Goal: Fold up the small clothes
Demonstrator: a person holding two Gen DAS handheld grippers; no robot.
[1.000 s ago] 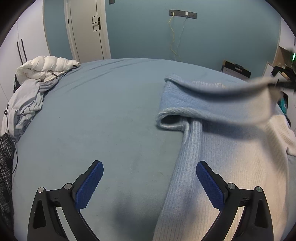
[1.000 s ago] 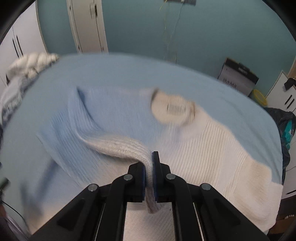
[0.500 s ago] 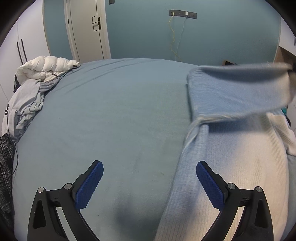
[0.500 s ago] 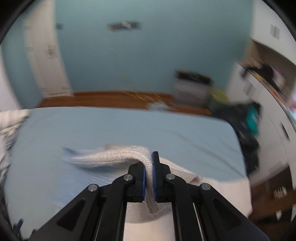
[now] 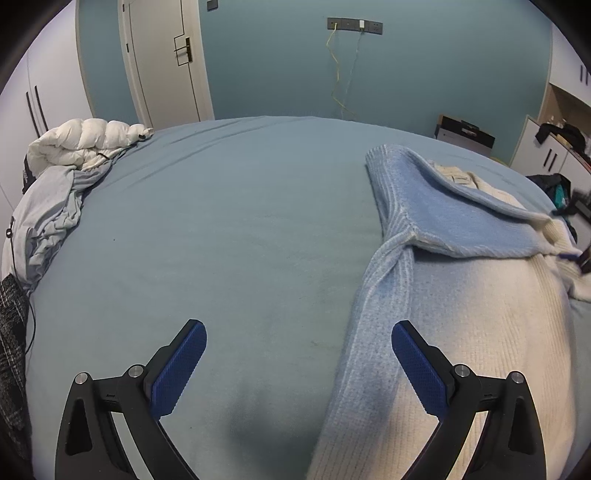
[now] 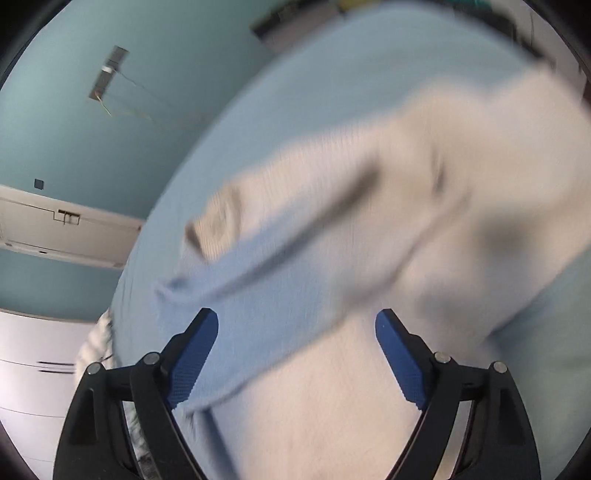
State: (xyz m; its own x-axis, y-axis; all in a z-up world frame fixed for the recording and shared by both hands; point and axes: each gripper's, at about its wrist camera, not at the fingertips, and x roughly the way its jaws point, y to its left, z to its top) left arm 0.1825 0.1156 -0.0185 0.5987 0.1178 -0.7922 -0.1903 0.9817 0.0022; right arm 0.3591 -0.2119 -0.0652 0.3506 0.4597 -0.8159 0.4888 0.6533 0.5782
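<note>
Closest to you, your left tool (image 5: 297,363) hangs over the bed (image 5: 221,229) with its blue pads (image 5: 177,373) wide apart, and it holds nothing. Between them lie bare sheet and the blue side edge of the sweater (image 5: 461,295), which touches neither pad.

Your right tool (image 6: 295,354) is opening its jaws at this moment. Its pads (image 6: 192,358) stand well apart and press on nothing. The sweater (image 6: 332,258) lies under and between them, but this view is tilted and blurred, so you cannot read fine detail there.

In the left view the sweater fills the bed from about 4 o'clock up to 2 o'clock. Its body is cream, and its blue sleeve (image 5: 461,221) is folded across the chest towards 3 o'clock. At the neck, near 2 o'clock, there is a small label (image 5: 460,179), but the writing on it is too small to read.

Further away, at 10 o'clock, a white duvet (image 5: 81,144) and a grey cloth (image 5: 51,206) are heaped at the bed edge. Behind the bed, a dark box (image 5: 465,134) with illegible white print stands on the floor at 2 o'clock, a door (image 5: 166,59) is at 11 o'clock, and a socket strip (image 5: 354,25) with hanging cables is at 12 o'clock.
</note>
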